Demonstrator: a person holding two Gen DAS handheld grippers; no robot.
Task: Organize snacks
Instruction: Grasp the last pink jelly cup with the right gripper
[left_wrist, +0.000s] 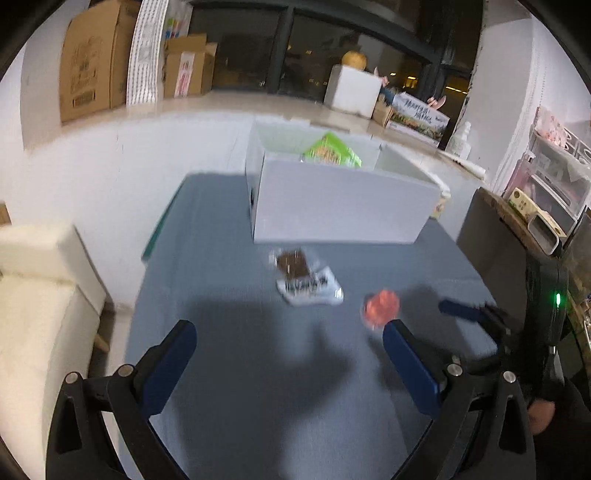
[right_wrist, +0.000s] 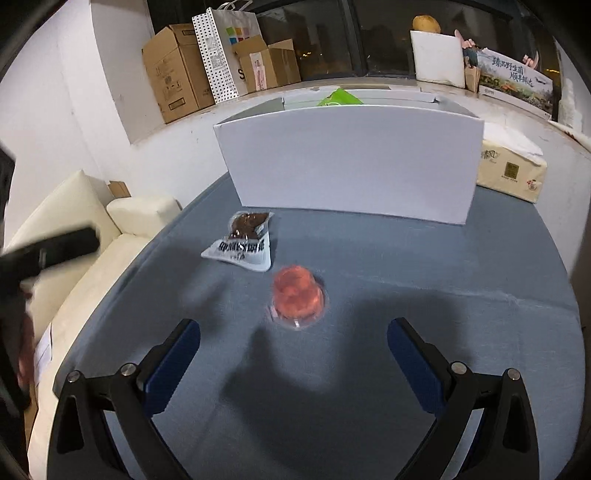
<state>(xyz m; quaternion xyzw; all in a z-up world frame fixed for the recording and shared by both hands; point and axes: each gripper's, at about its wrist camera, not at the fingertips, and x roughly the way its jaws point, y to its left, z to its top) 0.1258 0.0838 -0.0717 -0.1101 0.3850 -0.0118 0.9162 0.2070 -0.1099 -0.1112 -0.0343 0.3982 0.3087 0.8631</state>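
Observation:
A white open box (left_wrist: 343, 206) (right_wrist: 351, 162) stands at the back of the blue-grey table, with a green snack bag (left_wrist: 330, 151) (right_wrist: 338, 98) inside. In front of it lie a brown-and-white snack packet (left_wrist: 304, 278) (right_wrist: 245, 240) and a pink jelly cup (left_wrist: 382, 306) (right_wrist: 297, 293). My left gripper (left_wrist: 288, 343) is open above the table, short of the packet, nothing between its fingers. My right gripper (right_wrist: 293, 343) is open just short of the jelly cup, which lies ahead between the fingers; the right gripper (left_wrist: 472, 314) also shows at the right edge of the left wrist view.
A tissue pack (right_wrist: 511, 173) sits right of the box. Cardboard boxes (right_wrist: 177, 70) and a white foam box (right_wrist: 437, 59) line the window ledge. A cream sofa (left_wrist: 40, 295) stands left of the table, shelves (left_wrist: 546, 173) to the right. A hand (right_wrist: 22, 332) holds the left tool.

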